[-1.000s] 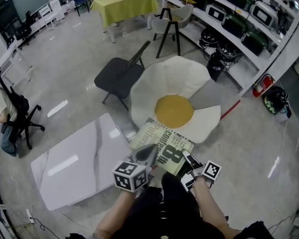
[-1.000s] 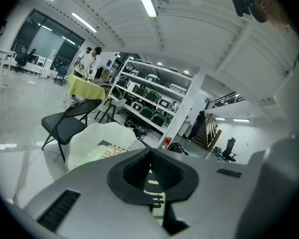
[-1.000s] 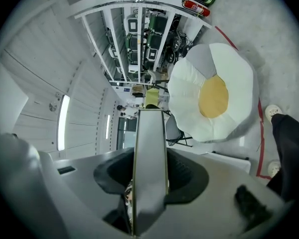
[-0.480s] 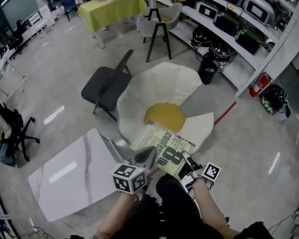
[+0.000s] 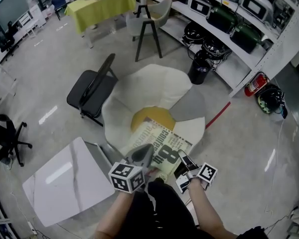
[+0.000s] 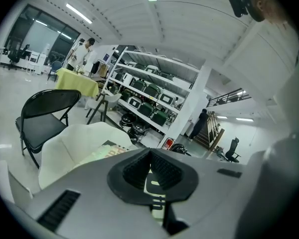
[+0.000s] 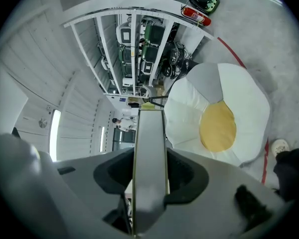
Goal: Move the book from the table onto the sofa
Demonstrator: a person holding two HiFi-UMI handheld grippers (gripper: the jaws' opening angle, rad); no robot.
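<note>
The left claw (image 5: 141, 157) and the right claw (image 5: 185, 161) each clench the book (image 5: 162, 142) by its near edge, mid-frame over the sofa (image 5: 139, 89) front. Keep both level and lower together.

Head view overhead; gripper views low, apparently sharing sofa (image 5: 154, 83).

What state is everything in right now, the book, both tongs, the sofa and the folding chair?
book: closed, held up over the sofa's near edge.
left tongs: shut on the book.
right tongs: shut on the book.
sofa: book not yet set down on it.
folding chair: unfolded, standing beside the sofa.
</note>
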